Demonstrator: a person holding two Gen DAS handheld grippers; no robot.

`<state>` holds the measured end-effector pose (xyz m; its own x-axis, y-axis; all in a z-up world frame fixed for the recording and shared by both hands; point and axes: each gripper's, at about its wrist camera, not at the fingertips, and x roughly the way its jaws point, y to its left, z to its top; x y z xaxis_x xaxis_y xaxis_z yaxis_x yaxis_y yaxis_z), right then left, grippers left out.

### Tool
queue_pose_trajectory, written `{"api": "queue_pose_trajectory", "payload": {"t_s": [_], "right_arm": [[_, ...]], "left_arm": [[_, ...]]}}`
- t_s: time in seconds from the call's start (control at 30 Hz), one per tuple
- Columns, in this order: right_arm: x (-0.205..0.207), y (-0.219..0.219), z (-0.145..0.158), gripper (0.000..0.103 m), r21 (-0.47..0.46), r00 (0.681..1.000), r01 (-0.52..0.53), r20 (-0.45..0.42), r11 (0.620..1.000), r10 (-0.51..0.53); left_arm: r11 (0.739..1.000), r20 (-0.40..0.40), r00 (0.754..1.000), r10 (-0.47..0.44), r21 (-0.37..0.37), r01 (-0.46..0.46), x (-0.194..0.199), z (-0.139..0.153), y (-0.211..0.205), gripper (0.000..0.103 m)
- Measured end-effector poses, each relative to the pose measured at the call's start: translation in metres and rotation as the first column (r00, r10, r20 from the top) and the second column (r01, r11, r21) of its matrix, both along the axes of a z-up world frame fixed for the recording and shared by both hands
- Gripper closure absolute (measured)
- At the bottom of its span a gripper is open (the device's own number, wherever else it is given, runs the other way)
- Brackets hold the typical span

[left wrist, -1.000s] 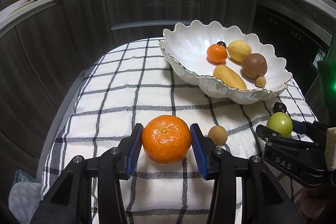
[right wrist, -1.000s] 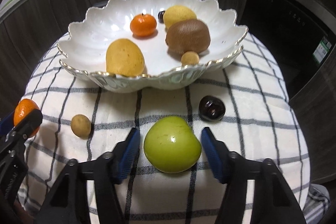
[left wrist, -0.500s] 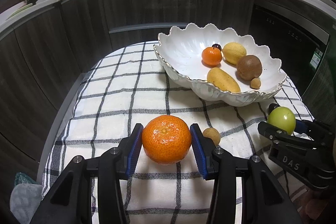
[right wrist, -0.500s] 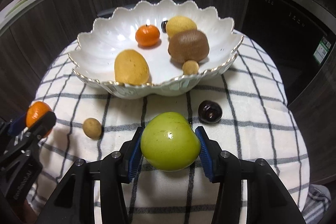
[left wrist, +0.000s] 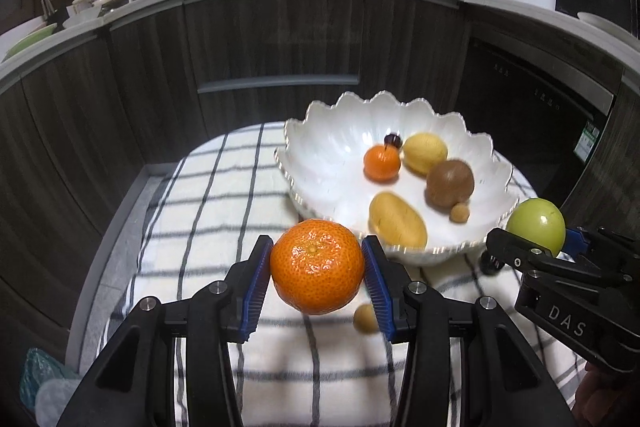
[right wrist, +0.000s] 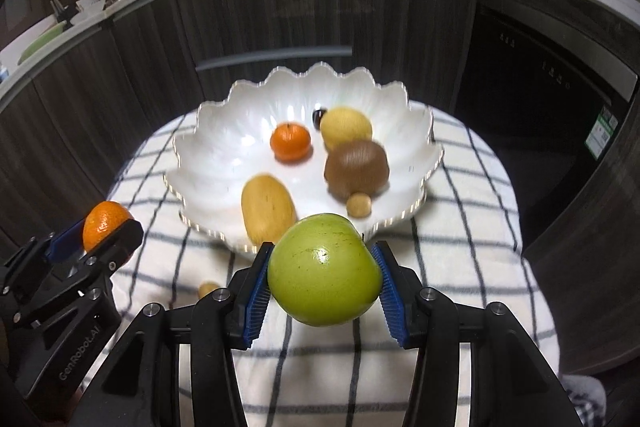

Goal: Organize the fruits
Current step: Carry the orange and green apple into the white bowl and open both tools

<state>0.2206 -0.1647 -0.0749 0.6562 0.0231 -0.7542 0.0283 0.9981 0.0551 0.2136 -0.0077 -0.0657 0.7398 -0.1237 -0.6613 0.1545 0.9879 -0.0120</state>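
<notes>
Checked cloth (left wrist: 208, 211) covers the work surface. The white scalloped bowl (left wrist: 320, 155) sits on it at 12 to 1 o'clock from the left gripper, already containing a small orange, a lemon (left wrist: 424, 153), a kiwi (left wrist: 450, 183), a yellow oblong fruit (left wrist: 396, 223) and a small brown fruit.

Left gripper (left wrist: 318, 273) is clamped on a large orange (left wrist: 316, 267), held clear of the cloth. Right gripper (right wrist: 324, 277) grips a green apple (right wrist: 324, 275), likewise raised, with the bowl at its 12 o'clock.

One small tan fruit (left wrist: 365, 319) is loose on the cloth at 4 o'clock from the orange.

Assessment: step in hand is carrying both fruits to the bowl. The next move calls for clearing the scalloped rim, setting down in open space at the bowl's left, then releasing.
</notes>
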Motion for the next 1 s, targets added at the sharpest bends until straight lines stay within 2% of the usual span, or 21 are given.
{"api": "queue_pose_trajectory", "payload": {"t_s": [0.17, 0.33, 0.63, 1.0], "right_arm": [[0.015, -0.001, 0.015, 0.054, -0.005, 0.999, 0.004, 0.033, 1.000, -0.004], [0.036, -0.005, 0.020, 0.054, 0.002, 0.999, 0.018, 0.028, 1.000, -0.018], [0.058, -0.003, 0.002, 0.054, -0.006, 1.000, 0.022, -0.018, 1.000, -0.023], [0.067, -0.002, -0.020, 0.053, -0.005, 0.997, 0.011, -0.072, 1.000, -0.011]], "left_arm": [[0.999, 0.031, 0.999, -0.035, -0.007, 0.035, 0.023, 0.020, -0.007, 0.058], [0.998, 0.038, 0.997, -0.064, 0.004, 0.063, 0.049, 0.026, -0.014, 0.058], [0.994, -0.021, 0.994, -0.104, 0.017, 0.104, 0.086, 0.006, -0.025, 0.058], [0.993, -0.067, 0.991, -0.119, 0.015, 0.120, 0.104, -0.016, -0.030, 0.058]]}}
